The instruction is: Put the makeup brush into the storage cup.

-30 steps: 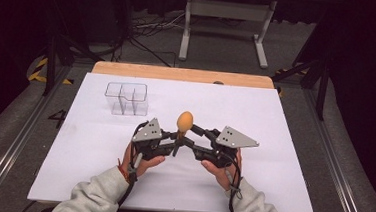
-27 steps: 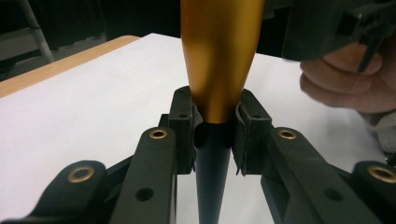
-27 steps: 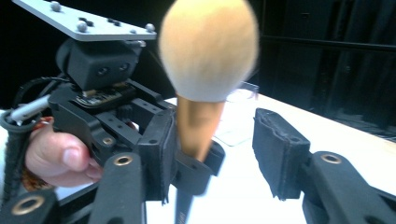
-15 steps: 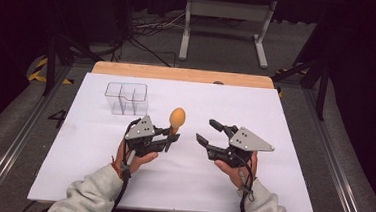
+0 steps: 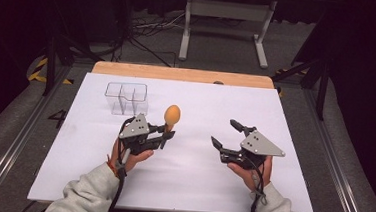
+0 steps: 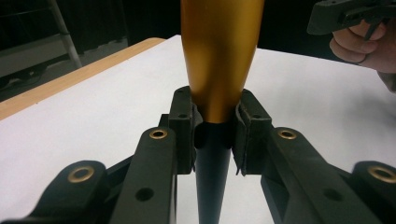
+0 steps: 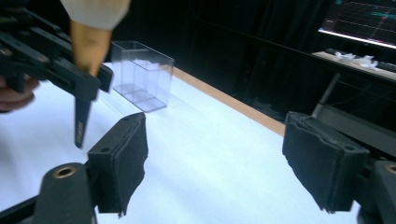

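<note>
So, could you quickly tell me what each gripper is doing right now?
Left gripper: shut on the brush.
Right gripper: open, nothing between its jaws, which have just been opening.

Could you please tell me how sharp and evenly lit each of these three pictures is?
High view: the white table is bright and evenly lit, the surroundings dark, everything fairly sharp. Left gripper view: the gold brush handle and the left claw gripping it are close and slightly soft. Right gripper view: the brush's pale tip is overexposed, the clear box mildly blurred, the open right claw shows soft edges.
</note>
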{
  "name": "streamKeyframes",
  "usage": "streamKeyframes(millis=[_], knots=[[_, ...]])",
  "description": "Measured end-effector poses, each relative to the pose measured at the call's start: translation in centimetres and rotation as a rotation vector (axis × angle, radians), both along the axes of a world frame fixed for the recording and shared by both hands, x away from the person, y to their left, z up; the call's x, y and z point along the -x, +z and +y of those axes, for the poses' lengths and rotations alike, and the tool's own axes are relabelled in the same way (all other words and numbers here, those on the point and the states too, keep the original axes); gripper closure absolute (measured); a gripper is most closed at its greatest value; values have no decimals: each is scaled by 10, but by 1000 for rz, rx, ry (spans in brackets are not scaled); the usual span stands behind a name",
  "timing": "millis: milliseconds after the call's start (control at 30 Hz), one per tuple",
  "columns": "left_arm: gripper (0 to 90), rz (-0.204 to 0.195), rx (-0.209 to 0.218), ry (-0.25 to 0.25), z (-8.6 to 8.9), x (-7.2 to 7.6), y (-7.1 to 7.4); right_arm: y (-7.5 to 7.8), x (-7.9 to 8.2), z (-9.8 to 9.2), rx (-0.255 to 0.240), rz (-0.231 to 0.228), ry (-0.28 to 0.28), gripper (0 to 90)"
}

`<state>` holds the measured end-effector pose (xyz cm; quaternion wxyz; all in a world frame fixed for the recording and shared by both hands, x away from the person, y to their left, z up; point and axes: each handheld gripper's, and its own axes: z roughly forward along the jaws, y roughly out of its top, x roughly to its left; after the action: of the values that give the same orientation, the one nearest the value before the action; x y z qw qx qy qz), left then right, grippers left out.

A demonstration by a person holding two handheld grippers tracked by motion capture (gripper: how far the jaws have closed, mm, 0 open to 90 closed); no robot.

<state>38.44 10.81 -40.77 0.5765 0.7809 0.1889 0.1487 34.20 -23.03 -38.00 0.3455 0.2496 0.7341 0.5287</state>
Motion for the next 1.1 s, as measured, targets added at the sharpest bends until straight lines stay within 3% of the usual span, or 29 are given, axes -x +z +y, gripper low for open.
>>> streamKeyframes(millis=[300,700,1100], knots=[[726,-17,-2,11,4,1,2,-7,3,-24,26,6,-85,102],[727,-32,-9,29,10,0,5,-23,9,-44,76,16,-127,88],[727,-55,11,62,21,-1,12,-41,17,-60,57,14,-165,83]])
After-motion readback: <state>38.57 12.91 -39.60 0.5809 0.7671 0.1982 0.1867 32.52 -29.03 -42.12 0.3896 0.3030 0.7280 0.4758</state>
